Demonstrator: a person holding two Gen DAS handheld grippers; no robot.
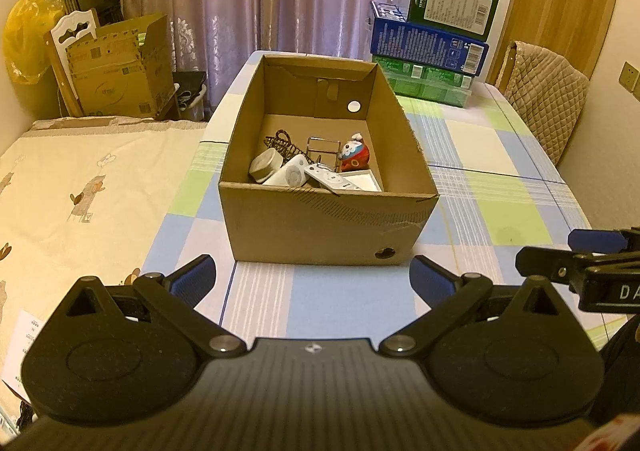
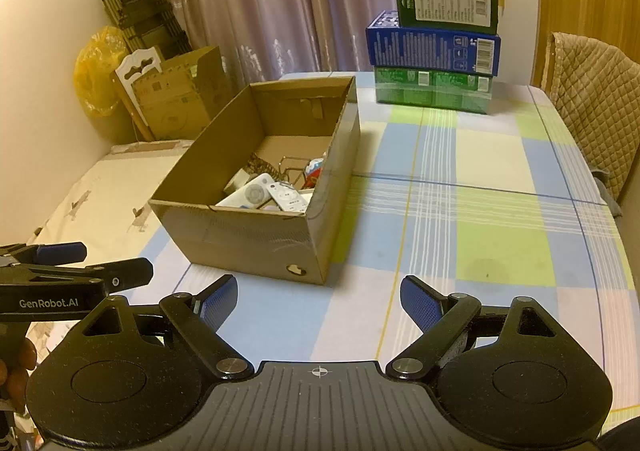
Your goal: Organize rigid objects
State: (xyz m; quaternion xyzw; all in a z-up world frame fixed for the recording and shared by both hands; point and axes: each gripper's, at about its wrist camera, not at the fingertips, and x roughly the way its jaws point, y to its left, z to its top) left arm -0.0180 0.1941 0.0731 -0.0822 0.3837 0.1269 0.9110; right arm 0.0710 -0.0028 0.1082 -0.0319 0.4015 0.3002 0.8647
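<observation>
An open cardboard box (image 1: 320, 227) (image 2: 256, 235) stands on the checked tablecloth. Inside lie white remotes (image 1: 326, 179) (image 2: 286, 197), a white round-buttoned device (image 1: 290, 173) (image 2: 250, 195), a grey-white cylinder (image 1: 266, 165), a wire rack (image 1: 322, 149), a dark woven piece (image 1: 282, 141) and a red and white toy figure (image 1: 354, 155) (image 2: 314, 171). My left gripper (image 1: 314, 281) is open and empty, just in front of the box. My right gripper (image 2: 316, 301) is open and empty, in front of the box's right corner. Each gripper shows at the edge of the other's view.
A stack of green and blue boxes (image 1: 432, 51) (image 2: 436, 51) stands at the table's far side. A padded chair (image 1: 546, 99) (image 2: 596, 103) is at the right. A bed (image 1: 80, 187) lies left of the table. A cardboard carton (image 1: 120, 71) stands behind it.
</observation>
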